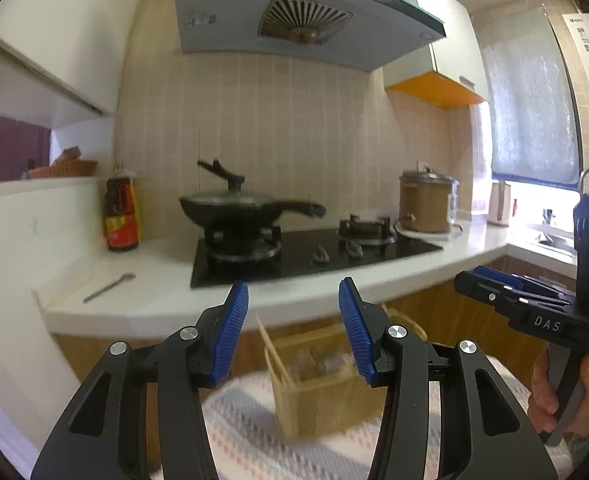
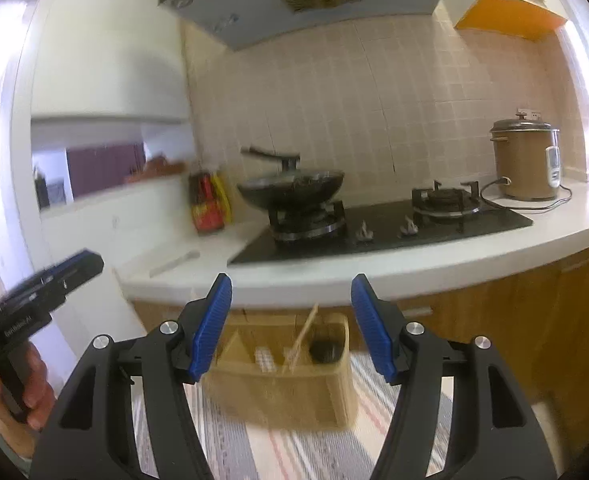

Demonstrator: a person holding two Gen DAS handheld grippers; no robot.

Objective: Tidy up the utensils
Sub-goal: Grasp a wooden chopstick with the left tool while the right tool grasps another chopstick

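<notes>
Hovering empty, the left gripper (image 1: 293, 328) and right gripper (image 2: 291, 328) both stand released above the holder (image 2: 282, 384) on the cloth (image 2: 294, 452). A spoon (image 1: 108, 287) lies far off on the counter (image 1: 154, 280); reaching risks clipping the holder's upright sticks.

Wok (image 1: 230, 204) on stove (image 1: 306, 252), bottle (image 1: 120, 216) left.

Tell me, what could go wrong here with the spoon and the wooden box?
1. The spoon lies near the white counter's front edge, so a clumsy grab might knock it off.
2. The wooden box sits on a striped cloth with sticks poking up; a bump could tip them.
3. Both views look blurry, and the left gripper and right gripper are open and empty, so aiming may be off.
</notes>
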